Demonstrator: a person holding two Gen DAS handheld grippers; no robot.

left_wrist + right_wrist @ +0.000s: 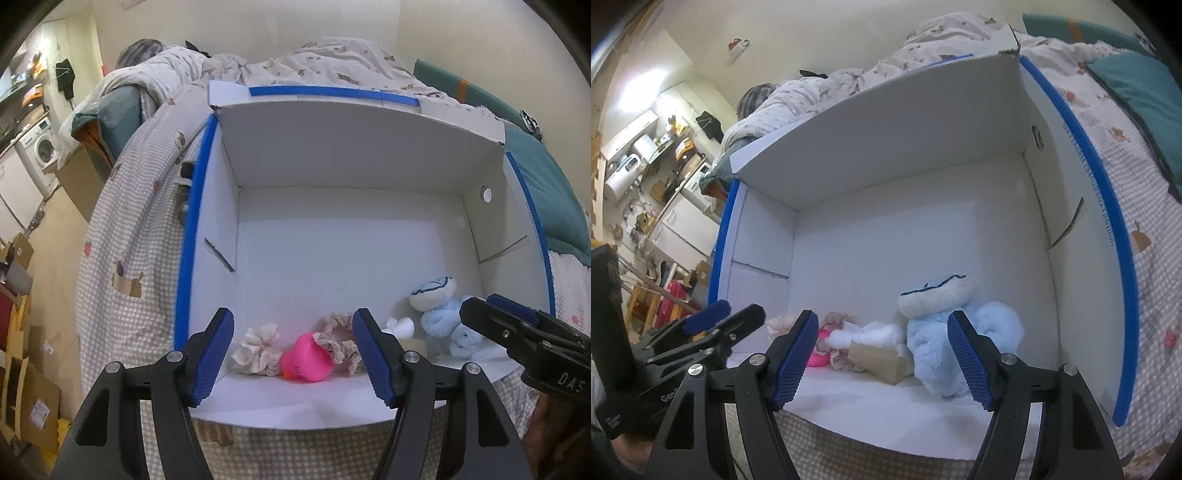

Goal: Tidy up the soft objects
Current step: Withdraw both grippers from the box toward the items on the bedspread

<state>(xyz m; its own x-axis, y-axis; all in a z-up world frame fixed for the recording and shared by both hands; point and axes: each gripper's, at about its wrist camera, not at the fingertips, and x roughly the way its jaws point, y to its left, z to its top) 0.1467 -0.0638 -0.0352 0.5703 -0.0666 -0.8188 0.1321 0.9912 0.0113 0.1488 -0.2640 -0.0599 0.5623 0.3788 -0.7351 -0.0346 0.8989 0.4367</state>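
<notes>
I see the soft objects bunched along the near wall of the white box (332, 229): pink toy (306, 362) and scrunchies ahead of my left gripper (293, 358), blue plush (960, 332) ahead of my right gripper (882, 360). Both sets of fingers are spread, holding nothing, on the bed (122, 236).

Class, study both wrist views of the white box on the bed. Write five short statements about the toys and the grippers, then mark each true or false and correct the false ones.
1. The pink toy lies inside the white box. True.
2. The left gripper holds the pink toy. False: its jaws stand open and empty.
3. The light blue plush lies near the box's right wall. True.
4. The right gripper is shut on the plush. False: its jaws are open.
5. The cream scrunchie lies outside the box. False: it lies inside, beside the pink toy.
</notes>
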